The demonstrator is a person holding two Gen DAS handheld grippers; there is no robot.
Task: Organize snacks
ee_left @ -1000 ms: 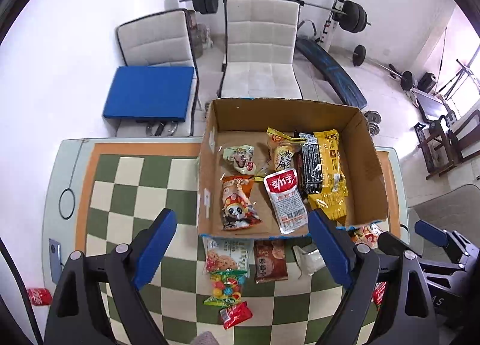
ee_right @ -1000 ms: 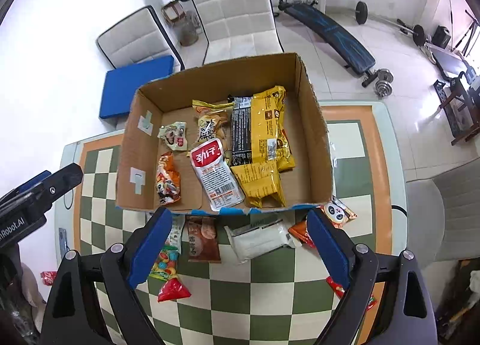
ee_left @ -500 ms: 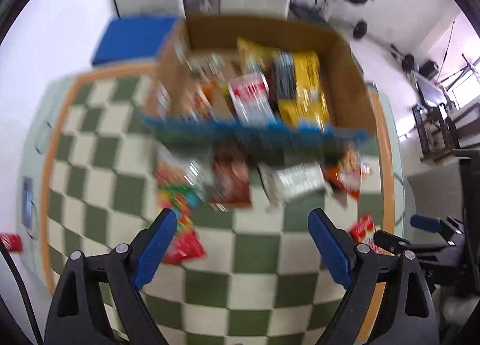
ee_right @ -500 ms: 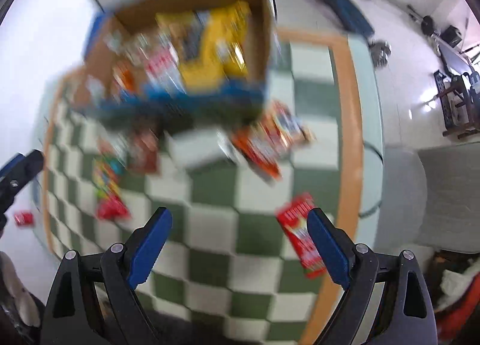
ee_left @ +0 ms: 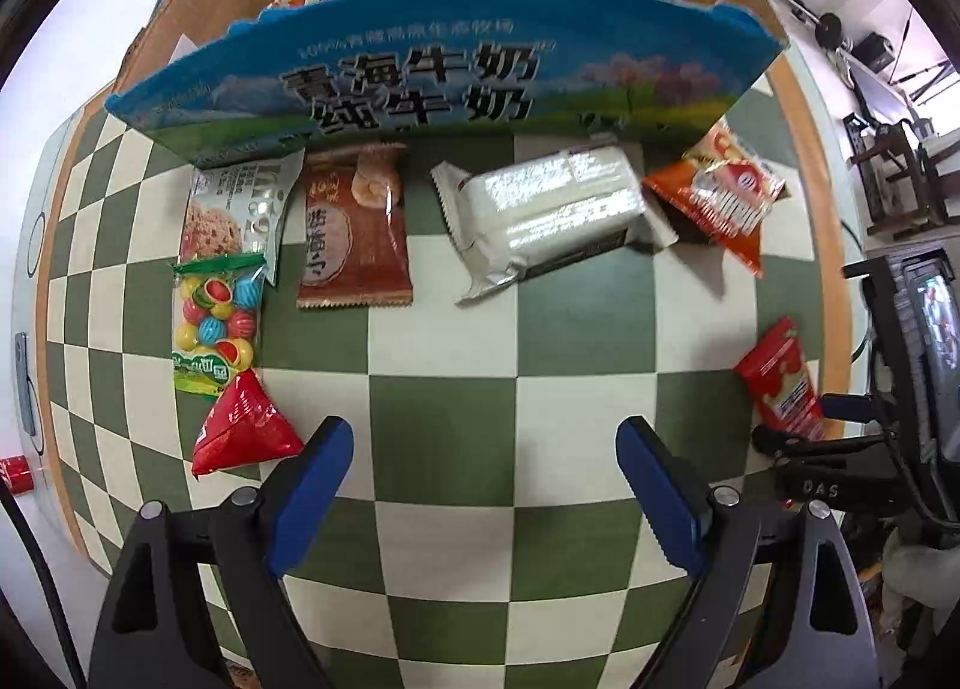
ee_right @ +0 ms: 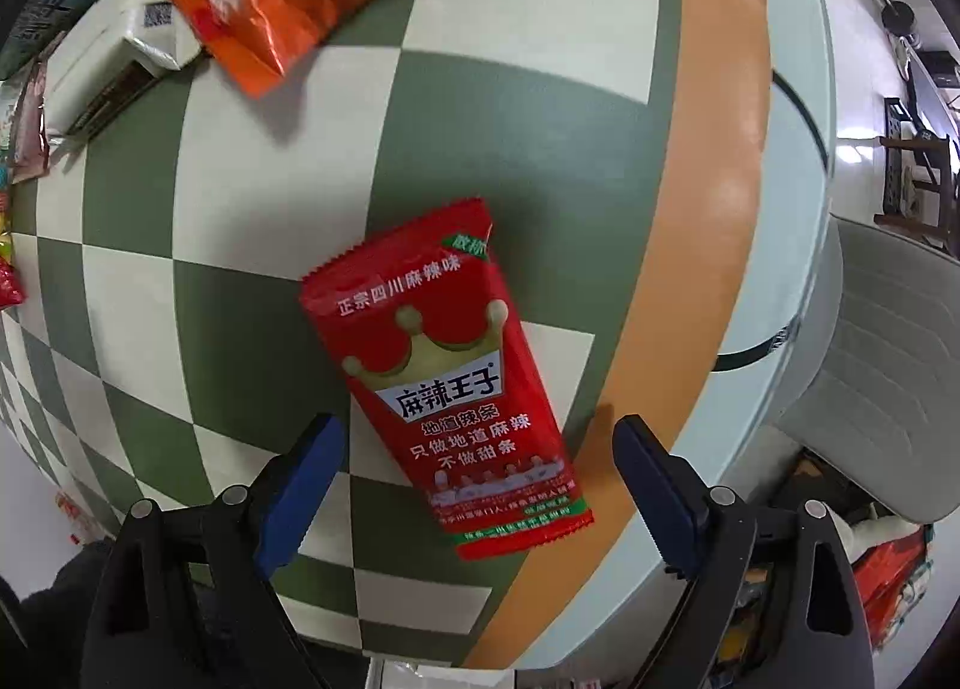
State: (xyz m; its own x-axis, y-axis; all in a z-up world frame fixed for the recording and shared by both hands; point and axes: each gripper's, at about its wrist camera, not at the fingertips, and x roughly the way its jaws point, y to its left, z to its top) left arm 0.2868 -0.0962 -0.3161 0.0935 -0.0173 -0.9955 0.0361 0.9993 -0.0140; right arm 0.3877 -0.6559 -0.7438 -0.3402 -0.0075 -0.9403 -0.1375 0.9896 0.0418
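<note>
The red spicy-strip packet (ee_right: 447,383) lies flat at lower centre of your right wrist view, on the green-and-cream checkered table (ee_right: 240,245) near its orange border, between your right gripper (ee_right: 474,449)'s wide-spread fingers. Your left gripper (ee_left: 483,467) hangs equally wide and empty. Seven packets lie loose before the one cardboard box (ee_left: 444,77) at upper frame.

Both wrist views downward; share red packet (ee_right: 447,383).
</note>
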